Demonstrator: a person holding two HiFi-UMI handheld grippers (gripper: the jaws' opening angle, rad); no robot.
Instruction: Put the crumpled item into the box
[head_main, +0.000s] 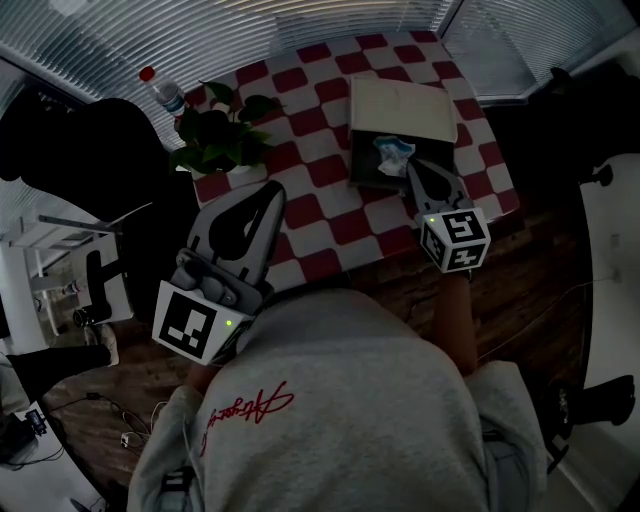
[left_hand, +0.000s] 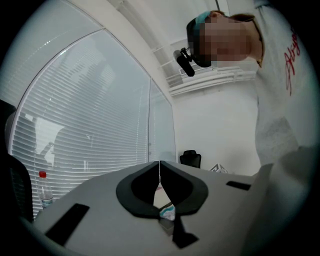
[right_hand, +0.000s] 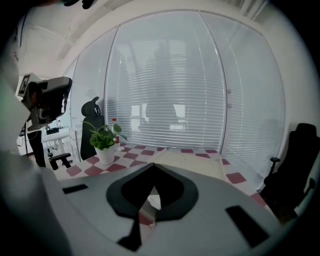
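Observation:
On the red-and-white checked table stands a dark box (head_main: 366, 168) with its beige lid (head_main: 400, 110) folded back. The crumpled item (head_main: 393, 153), white with a touch of blue, lies inside the box at its near side. My right gripper (head_main: 413, 166) is shut and empty, its tip just right of the crumpled item at the box's near edge. In the right gripper view the jaws (right_hand: 153, 165) meet, and a white scrap (right_hand: 154, 202) shows through the gap behind them. My left gripper (head_main: 272, 190) hovers over the table's near left, shut and empty, with its tips (left_hand: 160, 164) touching.
A potted plant (head_main: 220, 140) in a white pot stands at the table's left, with a red-capped water bottle (head_main: 165, 95) behind it. Window blinds run along the far side. Office chairs (head_main: 95, 290) stand on the floor at the left, and the table's near edge is close to my body.

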